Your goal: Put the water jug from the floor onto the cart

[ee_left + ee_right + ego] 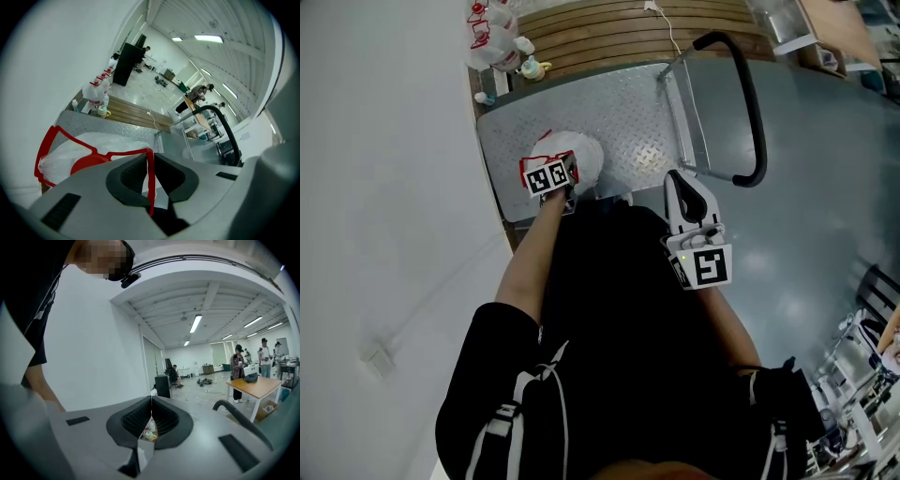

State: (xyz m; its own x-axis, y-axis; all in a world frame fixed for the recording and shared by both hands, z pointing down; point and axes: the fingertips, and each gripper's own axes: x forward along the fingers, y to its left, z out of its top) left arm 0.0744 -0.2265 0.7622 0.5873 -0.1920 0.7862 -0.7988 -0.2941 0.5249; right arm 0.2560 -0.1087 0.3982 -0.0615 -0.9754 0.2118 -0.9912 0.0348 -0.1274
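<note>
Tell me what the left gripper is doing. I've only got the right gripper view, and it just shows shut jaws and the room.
Observer: The left gripper is shut on the red handle of the jug. A strip of the handle runs between its pads.
Operator: Where is it?
Observer: In the head view the jug is over the cart, close to the edge nearest the person. I can't tell whether it rests on the deck or hangs just above it.
</note>
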